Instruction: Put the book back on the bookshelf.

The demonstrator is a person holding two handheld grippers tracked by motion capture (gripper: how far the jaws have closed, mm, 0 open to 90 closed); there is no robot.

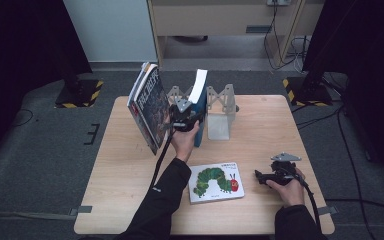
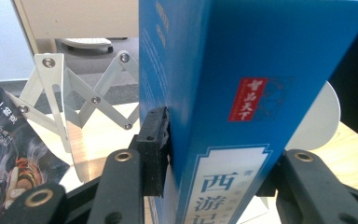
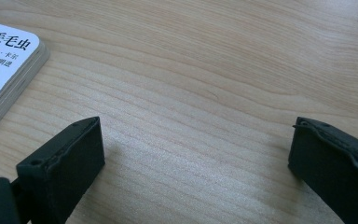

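The left hand-held gripper [image 2: 214, 154] squeezes the tall blue book [image 2: 242, 93] standing by the white folding rack [image 1: 220, 107], and it could tip into the leaning book [image 1: 147, 107] if the grip slips

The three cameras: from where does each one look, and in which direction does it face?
High view: above the person's side, facing forward and down on the table; forearms, left gripper, right gripper.
Left gripper view: on that gripper, facing along its jaws clamped on the upright blue book.
Right gripper view: facing the tabletop between open jaws.
Shared: the caterpillar book.
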